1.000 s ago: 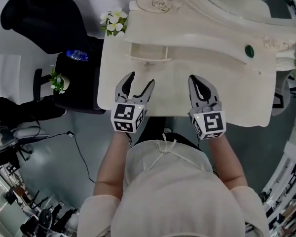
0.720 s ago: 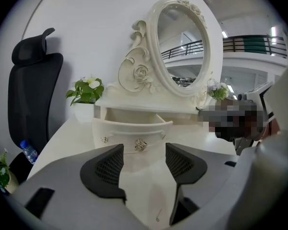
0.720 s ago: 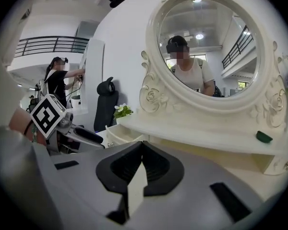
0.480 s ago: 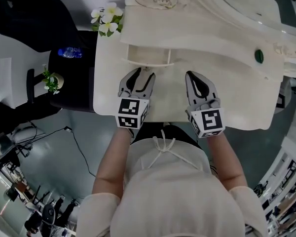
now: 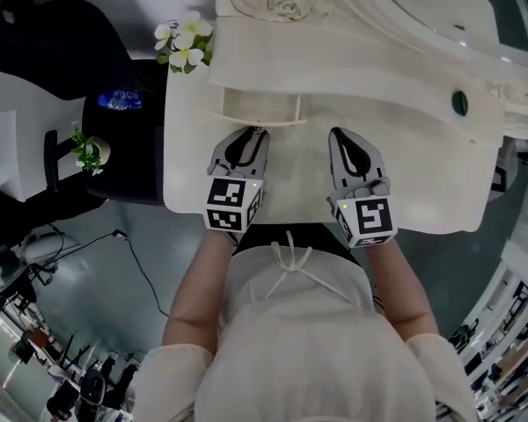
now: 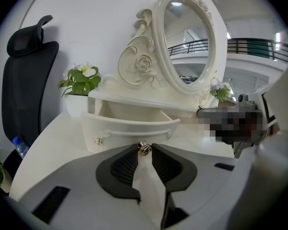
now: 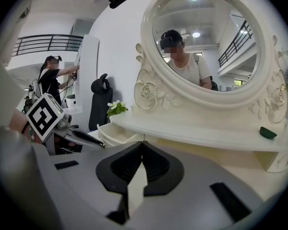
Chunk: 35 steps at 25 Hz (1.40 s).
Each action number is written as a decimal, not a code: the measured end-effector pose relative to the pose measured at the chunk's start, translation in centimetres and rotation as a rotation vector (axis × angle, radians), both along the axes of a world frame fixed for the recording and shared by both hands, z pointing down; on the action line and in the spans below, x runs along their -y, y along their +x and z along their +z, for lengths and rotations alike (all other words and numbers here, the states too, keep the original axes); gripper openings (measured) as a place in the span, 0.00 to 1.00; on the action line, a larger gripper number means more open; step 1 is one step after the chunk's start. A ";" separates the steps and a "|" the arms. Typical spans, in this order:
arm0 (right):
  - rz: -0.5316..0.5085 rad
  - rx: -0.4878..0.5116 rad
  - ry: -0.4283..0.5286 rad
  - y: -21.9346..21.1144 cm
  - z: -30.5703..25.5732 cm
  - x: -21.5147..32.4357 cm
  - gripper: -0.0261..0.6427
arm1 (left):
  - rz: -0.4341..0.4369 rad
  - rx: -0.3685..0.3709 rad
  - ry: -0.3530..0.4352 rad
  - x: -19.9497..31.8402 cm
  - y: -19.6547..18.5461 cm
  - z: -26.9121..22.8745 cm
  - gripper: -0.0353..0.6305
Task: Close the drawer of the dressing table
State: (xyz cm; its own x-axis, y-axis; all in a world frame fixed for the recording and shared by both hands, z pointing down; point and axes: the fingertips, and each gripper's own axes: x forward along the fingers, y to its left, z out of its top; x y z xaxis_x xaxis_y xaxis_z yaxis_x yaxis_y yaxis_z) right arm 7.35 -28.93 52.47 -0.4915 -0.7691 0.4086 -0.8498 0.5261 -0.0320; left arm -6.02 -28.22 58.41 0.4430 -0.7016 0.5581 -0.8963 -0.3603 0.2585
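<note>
Barely started. Left gripper (image 5: 253, 137) jaws just squeezed down onto the small gold knob (image 6: 143, 148) of the cream curved-front drawer (image 6: 129, 128), still sticking out below the oval white-framed mirror (image 6: 189, 40). Right gripper (image 7: 141, 145) pinched together, empty. Needs pushing in.

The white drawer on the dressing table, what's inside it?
The open white wooden drawer shows only its own bare pale floor in the head view. In the left gripper view its curved front panel covers the bottom.
</note>
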 end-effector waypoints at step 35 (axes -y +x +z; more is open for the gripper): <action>-0.052 -0.002 0.007 -0.1 -0.8 4.3 0.05 | -0.050 0.001 -0.014 6.6 0.4 -0.1 0.21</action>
